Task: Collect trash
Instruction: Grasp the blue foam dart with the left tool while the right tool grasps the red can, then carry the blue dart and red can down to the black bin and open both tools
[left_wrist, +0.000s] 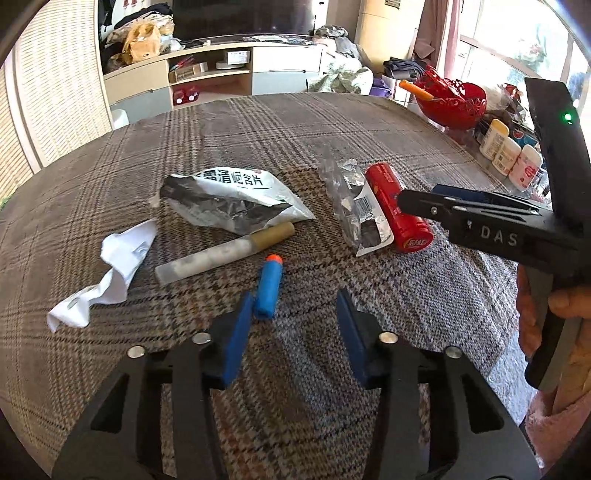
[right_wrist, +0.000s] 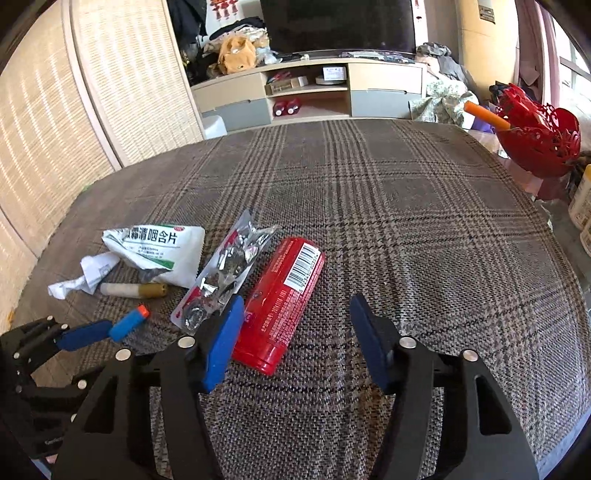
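Trash lies spread on the desk (right_wrist: 406, 206), which has a checked cloth, mostly in the lower left of the right wrist view. Largest is the white pouch (right_wrist: 162, 251), then the red tube (right_wrist: 280, 295) lying flat in the middle, the foil pack (right_wrist: 221, 277) touching its left side, the crumpled paper (right_wrist: 85, 277), the pale stick (right_wrist: 133, 290) and the small blue dart (left_wrist: 269, 288).

The right gripper (right_wrist: 295, 332) is open; its left pad is at the tube's left side, its right pad is apart from it. I think it should shift left, so the tube sits between both pads, without catching the foil.

The left gripper (left_wrist: 293, 317) is also open and holds nothing; the dart is just beside its left pad, outside the jaws. A red basket (right_wrist: 539, 140) stands far at the upper right.
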